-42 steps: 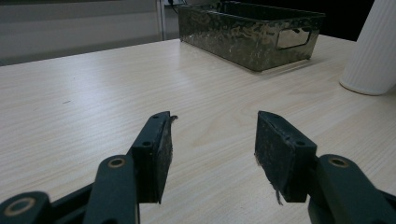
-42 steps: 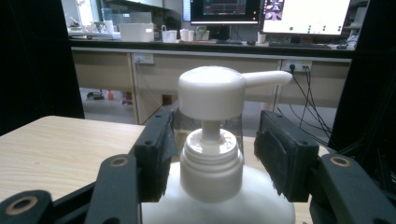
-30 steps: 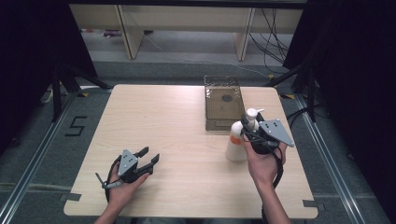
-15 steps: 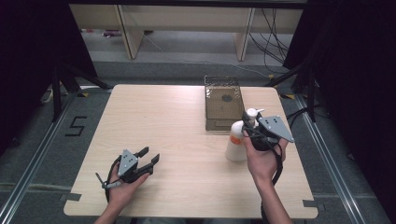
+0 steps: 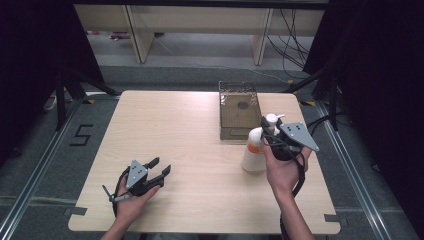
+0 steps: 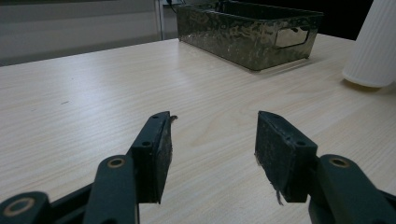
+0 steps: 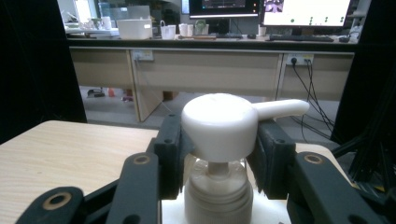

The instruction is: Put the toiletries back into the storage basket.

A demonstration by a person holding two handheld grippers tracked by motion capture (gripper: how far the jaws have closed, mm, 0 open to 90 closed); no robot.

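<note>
A white pump bottle [image 5: 252, 152] with an orange label stands on the table at the right, near the front end of a metal basket [image 5: 221, 110]. My right gripper [image 5: 267, 127] is at the bottle's top. Its jaws have just been closing, and in the right gripper view the pads [image 7: 170, 154] press both sides of the white pump head [image 7: 219, 126], whose spout points right. My left gripper [image 5: 159, 167] rests on the table at the front left, jaws open with only bare wood between them [image 6: 212, 149].
The hammered metal basket [image 6: 247, 32] lies ahead of the left gripper, with the bottle's white base [image 6: 373, 46] to its right. The wooden table [image 5: 190, 130] has bare room across its left and middle. Shelving and cables stand beyond the far edge.
The right gripper's jaws have closed in on the pump head, with the hand shifting only slightly. The left gripper has stayed in place.
</note>
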